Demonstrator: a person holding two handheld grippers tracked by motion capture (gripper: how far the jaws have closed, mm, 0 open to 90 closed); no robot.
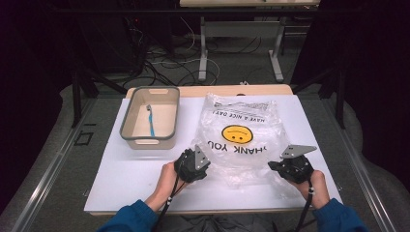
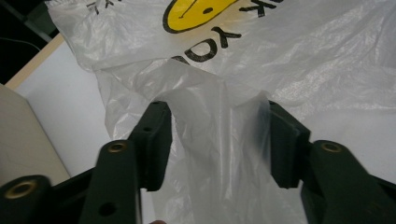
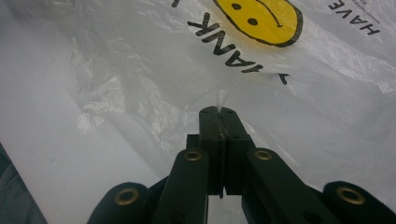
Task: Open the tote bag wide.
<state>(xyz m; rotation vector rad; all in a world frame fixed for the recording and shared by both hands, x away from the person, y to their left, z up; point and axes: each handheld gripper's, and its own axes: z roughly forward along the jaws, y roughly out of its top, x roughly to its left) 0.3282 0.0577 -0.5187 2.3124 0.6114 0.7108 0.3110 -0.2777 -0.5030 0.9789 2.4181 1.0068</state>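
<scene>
A clear plastic bag (image 1: 240, 137) printed with a yellow smiley face and "THANK YOU" lies flat on the white table (image 1: 121, 179), right of centre, its print upside down from the person's side. Whether anything is inside the bag cannot be told; it looks flat and crumpled.

The right gripper (image 3: 219, 112) sits at the bag's near right corner with its jaws pressed together on a thin fold of the film. The left gripper (image 2: 217, 140) is at the bag's near left edge. Its jaws stand partly apart, with a raised flap of the bag between them; the film drapes against the inner face of one jaw, but the pads do not pinch it.

Left of the bag, just beside it, stands a beige bin (image 1: 128, 126) with a grey rim. A blue toothbrush (image 1: 151, 121) lies lengthwise on its floor.
</scene>
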